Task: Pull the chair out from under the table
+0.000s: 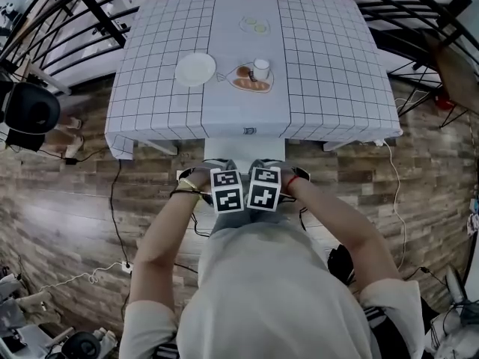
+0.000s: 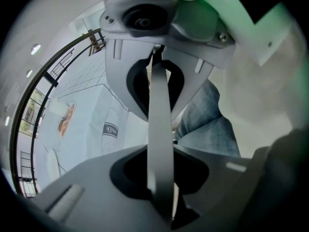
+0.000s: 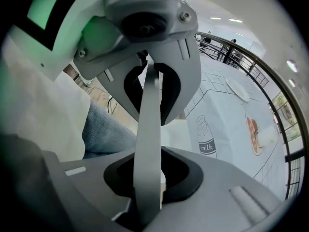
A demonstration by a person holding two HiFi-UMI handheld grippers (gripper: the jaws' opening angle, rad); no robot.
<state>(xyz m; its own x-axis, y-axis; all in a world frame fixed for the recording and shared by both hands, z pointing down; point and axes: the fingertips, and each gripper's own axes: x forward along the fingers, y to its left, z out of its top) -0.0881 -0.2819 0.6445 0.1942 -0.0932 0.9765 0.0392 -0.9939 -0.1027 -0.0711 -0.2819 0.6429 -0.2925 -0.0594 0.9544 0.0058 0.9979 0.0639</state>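
A white chair [image 1: 245, 149] is tucked under the table [image 1: 329, 66], which has a grid-pattern cloth; only a strip of the chair shows at the table's near edge. Side by side over the chair's back, both grippers point steeply down. In the left gripper view the pale edge of the chair back [image 2: 161, 105] runs between the jaws, and my left gripper [image 2: 160, 135] is shut on it. The right gripper view shows the same: my right gripper [image 3: 149, 140] is shut on the chair back [image 3: 149, 115]. In the head view the marker cubes [image 1: 245, 188] hide the jaws.
A white plate [image 1: 195, 69] and printed food pictures [image 1: 252, 78] are on the cloth. A black railing [image 1: 90, 6] curves behind the table. Cables [image 1: 114, 200] trail over the wood floor on both sides. A black round object [image 1: 30, 109] stands at the left.
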